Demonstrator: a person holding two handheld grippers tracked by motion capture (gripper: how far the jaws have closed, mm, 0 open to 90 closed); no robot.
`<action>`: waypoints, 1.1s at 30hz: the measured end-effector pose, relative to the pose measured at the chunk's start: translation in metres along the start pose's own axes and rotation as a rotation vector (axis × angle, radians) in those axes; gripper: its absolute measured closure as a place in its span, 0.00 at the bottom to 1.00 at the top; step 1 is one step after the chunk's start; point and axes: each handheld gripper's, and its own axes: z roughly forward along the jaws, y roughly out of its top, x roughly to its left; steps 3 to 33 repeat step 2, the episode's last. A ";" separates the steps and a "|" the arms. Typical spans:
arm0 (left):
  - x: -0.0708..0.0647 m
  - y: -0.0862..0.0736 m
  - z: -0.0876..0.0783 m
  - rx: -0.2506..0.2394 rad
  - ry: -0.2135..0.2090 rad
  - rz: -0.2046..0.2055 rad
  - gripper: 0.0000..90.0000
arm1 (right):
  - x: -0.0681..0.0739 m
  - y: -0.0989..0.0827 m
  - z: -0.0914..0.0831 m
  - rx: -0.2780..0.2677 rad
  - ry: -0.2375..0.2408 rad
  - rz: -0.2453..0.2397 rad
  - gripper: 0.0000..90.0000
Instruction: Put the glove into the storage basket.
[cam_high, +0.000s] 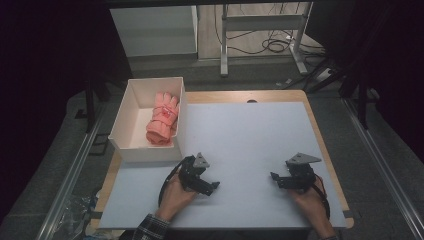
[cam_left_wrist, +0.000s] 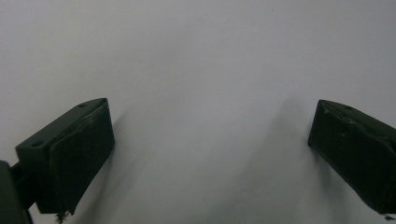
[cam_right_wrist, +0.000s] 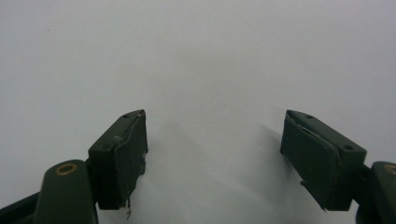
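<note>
writing shows nowhere legible: the pink bundle (cam_high: 163, 119) has a small darker mark or tie at its middle, too small to read, and the box (cam_high: 123, 121) and mat (cam_high: 250, 145) are plain.

left gripper (cam_high: 212, 186) sits low over the mat near its front edge, held in the person's left hand (cam_high: 176, 196), a grey plate on top. in the left gripper view (cam_left_wrist: 205, 154) its two black jaws stand wide apart with bare white mat between them; nothing is held and nothing touches the pads. right gripper (cam_high: 273, 177) sits level with it, well apart to its right, in the right hand (cam_high: 309, 200), pointing inward toward the left gripper. in the right gripper view (cam_right_wrist: 212, 149) its jaws are also apart, a little less wide, with bare mat between and nothing gripped. whether either gripper's tips touch the mat cannot be told.

the bundle, a rolled pink cloth, lies inside the white box, against its right wall, ahead of the left gripper and a little to its left. the box's near wall stands just ahead of the left gripper, between it and the bundle. from the right gripper the box is far off to the left and ahead.

beyond the table (cam_high: 240, 96), metal legs (cam_high: 224, 45) and cables (cam_high: 277, 44) on the floor. a plaid sleeve (cam_high: 147, 229) shows behind the left hand.
</note>
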 end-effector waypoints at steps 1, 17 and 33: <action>0.000 0.000 0.000 0.000 0.002 0.001 0.00 | 0.000 0.000 0.000 0.001 -0.001 -0.001 0.26; 0.000 0.000 0.000 0.000 0.002 0.001 0.00 | 0.000 0.000 0.000 0.001 -0.001 -0.001 0.26; 0.000 0.000 0.000 0.000 0.002 0.001 0.00 | 0.000 0.000 0.000 0.001 -0.001 -0.001 0.26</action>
